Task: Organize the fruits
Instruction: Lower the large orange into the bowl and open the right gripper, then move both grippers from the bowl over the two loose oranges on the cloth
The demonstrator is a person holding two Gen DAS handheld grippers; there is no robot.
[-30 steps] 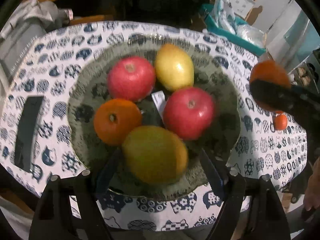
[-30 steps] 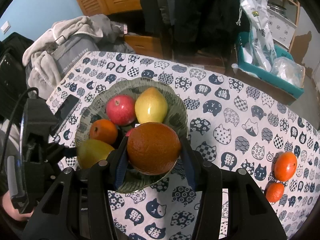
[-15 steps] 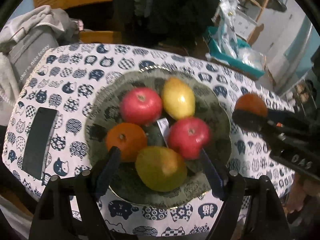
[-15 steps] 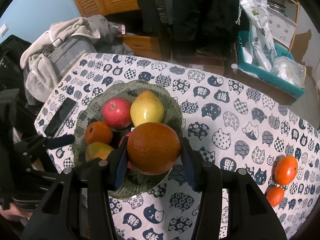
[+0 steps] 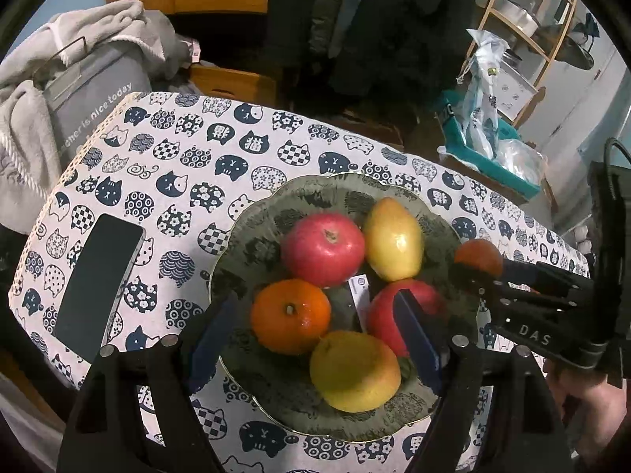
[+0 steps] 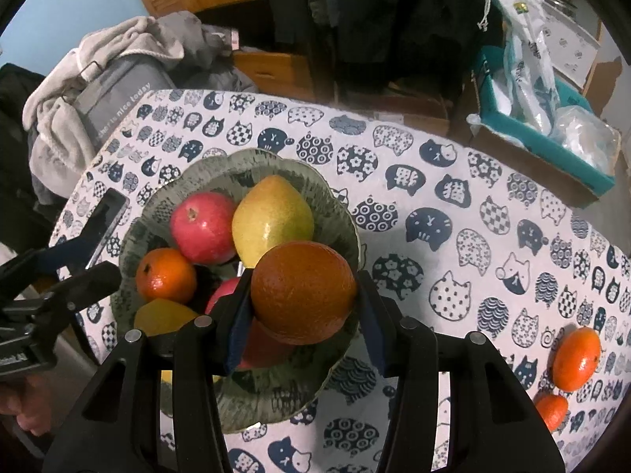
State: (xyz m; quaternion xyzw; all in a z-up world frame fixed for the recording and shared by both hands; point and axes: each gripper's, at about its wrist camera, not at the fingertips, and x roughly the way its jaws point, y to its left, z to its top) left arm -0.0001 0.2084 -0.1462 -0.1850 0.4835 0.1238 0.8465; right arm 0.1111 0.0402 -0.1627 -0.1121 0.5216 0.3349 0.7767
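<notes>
cat-print tablecloth [image 5: 236,165] – phone [image 5: 96,283] lying flat | left gripper [image 5: 315,339] jaws spread | right gripper [image 6: 303,315] jaws pinching orange [image 6: 303,291]

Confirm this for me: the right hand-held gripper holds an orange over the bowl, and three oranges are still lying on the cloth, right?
Not quite: only two oranges lie on the cloth, per the right wrist view. The right hand-held gripper does hold an orange over the bowl.

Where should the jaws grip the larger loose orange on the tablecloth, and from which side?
Grip the larger loose orange across its widest middle, coming from above. It is round and sits on flat cloth, and a smaller orange touches its near side, so pinch along the free sides.
</notes>
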